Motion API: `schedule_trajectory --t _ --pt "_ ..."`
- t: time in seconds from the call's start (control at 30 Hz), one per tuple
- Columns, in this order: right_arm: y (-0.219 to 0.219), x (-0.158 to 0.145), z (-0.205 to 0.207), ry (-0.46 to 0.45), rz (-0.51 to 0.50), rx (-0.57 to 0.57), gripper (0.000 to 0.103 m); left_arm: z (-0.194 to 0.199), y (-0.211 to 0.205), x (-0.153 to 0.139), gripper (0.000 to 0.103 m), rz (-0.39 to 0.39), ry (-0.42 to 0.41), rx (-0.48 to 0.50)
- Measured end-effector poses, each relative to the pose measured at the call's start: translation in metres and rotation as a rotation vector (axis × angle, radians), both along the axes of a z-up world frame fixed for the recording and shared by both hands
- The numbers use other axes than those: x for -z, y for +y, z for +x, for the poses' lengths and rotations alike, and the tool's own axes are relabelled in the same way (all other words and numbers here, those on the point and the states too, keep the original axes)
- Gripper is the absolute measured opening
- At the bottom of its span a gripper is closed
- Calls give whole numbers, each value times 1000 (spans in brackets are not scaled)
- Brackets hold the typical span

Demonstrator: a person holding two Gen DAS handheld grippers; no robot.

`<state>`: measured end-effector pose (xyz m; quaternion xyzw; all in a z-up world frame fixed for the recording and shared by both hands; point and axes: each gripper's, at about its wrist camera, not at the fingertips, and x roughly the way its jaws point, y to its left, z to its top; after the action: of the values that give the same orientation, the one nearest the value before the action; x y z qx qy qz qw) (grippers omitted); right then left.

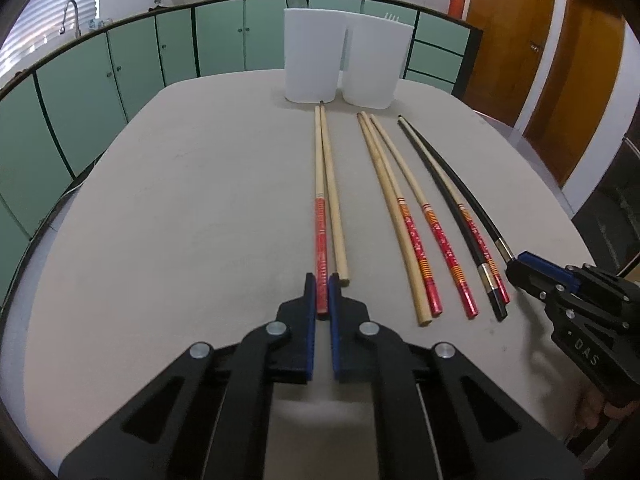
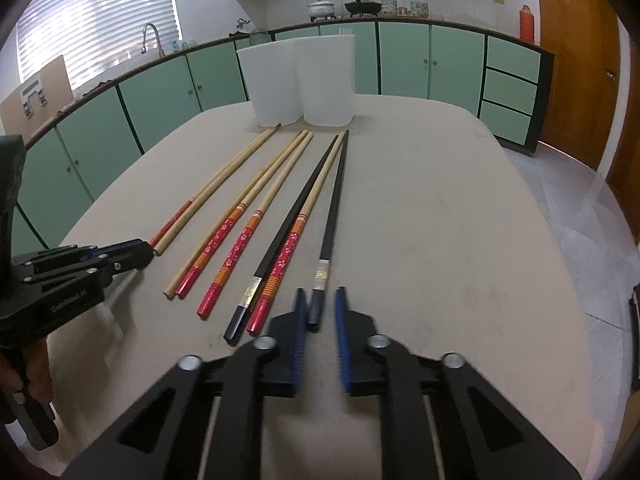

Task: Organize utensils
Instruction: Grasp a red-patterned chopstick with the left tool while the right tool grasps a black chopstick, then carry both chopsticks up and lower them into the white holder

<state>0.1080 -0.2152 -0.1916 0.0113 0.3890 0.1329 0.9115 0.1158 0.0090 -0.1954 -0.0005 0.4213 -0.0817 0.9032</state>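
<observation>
Lower centre, left view: our left gripper (image 1: 322, 294) has pinched shut on the red-handled chopstick (image 1: 321, 240). In the right view, our right gripper (image 2: 320, 308) brackets the black chopstick (image 2: 332, 216); contact is unclear. We should lift each level, since neighbouring chopsticks (image 1: 404, 216) lie just beside. The white containers (image 1: 340, 64) stand at upper centre.

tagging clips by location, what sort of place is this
Most likely a home kitchen: green cabinets under a long counter, a sink tap by the window, and cooking pots against a tiled wall. The table holds chopsticks.
</observation>
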Motion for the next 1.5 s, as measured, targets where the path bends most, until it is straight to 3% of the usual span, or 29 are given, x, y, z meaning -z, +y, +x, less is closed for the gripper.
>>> schedule_trajectory --t 0.13,0.3,0.47,0.9,1.2,1.5 --pt "-5 -3 3 14 11 -10 8 -3 -1 -3 5 -12 -2 14" --pt "-17 -16 2 -1 29 -5 7 -10 2 -27 5 13 -69 20" --pt "-27 -43 2 -61 26 -4 7 -15 2 -59 5 31 -153 29" --pt "-49 -129 14 -215 81 -6 6 -8 3 -141 5 -10 -364 22" --pt "-59 -176 48 -216 141 -35 6 15 -8 -174 5 -22 -400 52" --pt "-53 -202 61 -209 111 -131 6 21 -8 -191 5 -61 -405 68"
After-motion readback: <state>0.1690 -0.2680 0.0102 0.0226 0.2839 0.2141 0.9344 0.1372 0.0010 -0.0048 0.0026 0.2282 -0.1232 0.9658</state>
